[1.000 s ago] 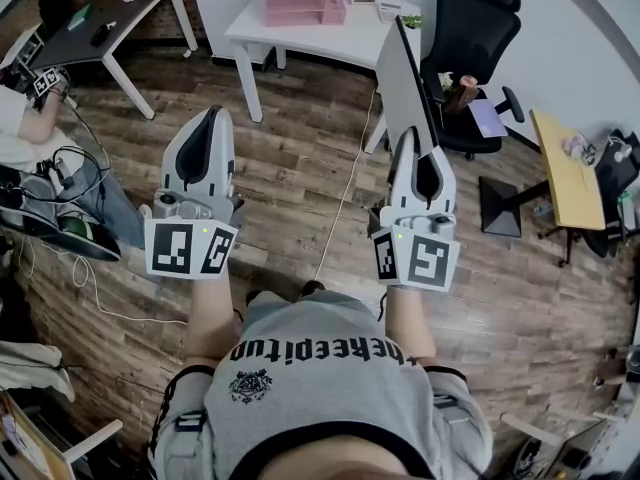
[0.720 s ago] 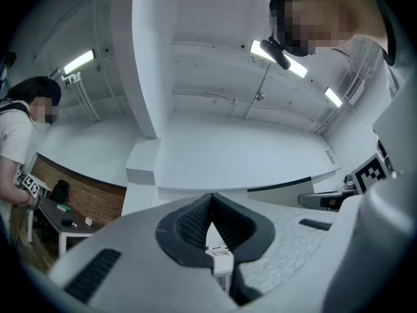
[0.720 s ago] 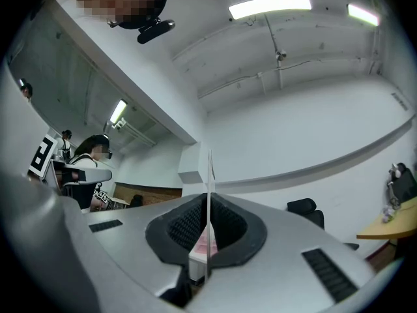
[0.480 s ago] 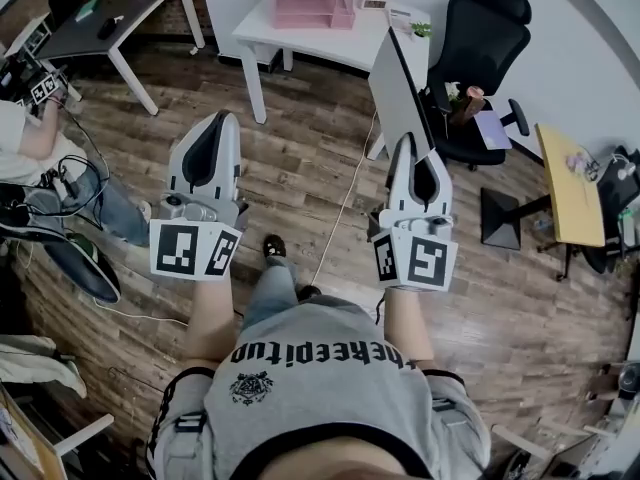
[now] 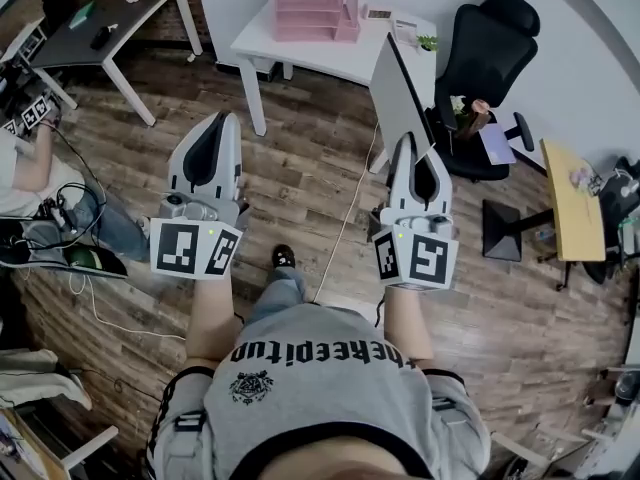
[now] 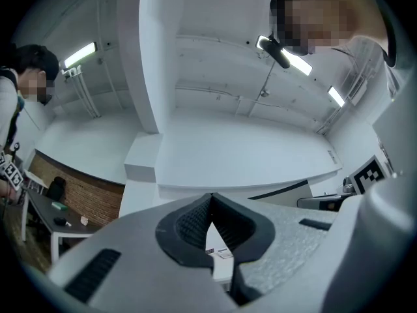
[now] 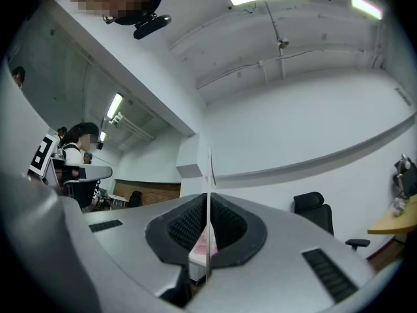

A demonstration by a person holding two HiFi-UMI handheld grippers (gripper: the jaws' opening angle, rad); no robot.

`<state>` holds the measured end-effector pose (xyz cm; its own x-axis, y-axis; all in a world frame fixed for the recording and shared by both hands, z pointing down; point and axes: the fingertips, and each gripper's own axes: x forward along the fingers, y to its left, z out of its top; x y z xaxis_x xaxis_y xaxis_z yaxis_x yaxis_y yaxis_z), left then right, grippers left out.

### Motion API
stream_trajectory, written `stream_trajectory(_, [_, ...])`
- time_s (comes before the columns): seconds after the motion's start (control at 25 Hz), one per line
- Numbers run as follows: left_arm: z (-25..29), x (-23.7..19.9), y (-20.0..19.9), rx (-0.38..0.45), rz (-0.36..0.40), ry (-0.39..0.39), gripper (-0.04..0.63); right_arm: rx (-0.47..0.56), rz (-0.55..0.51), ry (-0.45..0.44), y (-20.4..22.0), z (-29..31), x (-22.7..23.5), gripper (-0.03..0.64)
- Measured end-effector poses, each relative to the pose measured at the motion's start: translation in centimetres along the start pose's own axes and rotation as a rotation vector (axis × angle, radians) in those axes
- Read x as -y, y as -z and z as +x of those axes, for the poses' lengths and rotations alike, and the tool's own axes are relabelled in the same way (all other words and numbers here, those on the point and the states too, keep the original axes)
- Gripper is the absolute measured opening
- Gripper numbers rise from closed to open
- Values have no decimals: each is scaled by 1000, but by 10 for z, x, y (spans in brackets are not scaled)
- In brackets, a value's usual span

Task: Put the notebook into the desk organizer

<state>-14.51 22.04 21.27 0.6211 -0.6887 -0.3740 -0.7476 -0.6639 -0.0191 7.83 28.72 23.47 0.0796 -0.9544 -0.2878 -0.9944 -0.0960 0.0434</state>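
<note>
A thin grey notebook [image 5: 397, 90] stands on edge in my right gripper [image 5: 412, 146], which is shut on its lower end; in the right gripper view it shows as a narrow vertical edge [image 7: 208, 175] between the pads. The pink desk organizer [image 5: 314, 2] stands on a white table [image 5: 340, 56] ahead, and a bit of it [image 7: 203, 243] shows low between the right jaws. My left gripper [image 5: 220, 120] is held level with the right one. Its jaws [image 6: 210, 204] are shut with nothing in them.
A black office chair [image 5: 487, 46] stands right of the white table. A dark desk [image 5: 100, 30] is at the far left, a yellow table [image 5: 563, 193] at the right. A seated person [image 5: 30, 163] and cables are at the left. A white cable [image 5: 346, 208] crosses the wooden floor.
The white table and pink organizer have come nearer as the person steps forward. Both grippers keep the same pose, the notebook still gripped in the right one.
</note>
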Motion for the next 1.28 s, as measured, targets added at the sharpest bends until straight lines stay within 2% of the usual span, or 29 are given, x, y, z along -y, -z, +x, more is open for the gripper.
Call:
stream_trajectory(0.28, [59, -52, 16, 9, 13, 2, 3, 23, -1, -3, 14, 81, -6, 9])
stream_trajectory(0.68, [119, -106, 39, 12, 4, 29, 3, 24, -3, 18, 34, 157, -15, 9])
stream_trajectory(1.28, [157, -150, 67, -8, -10, 47, 3, 22, -8, 33, 57, 208, -29, 9])
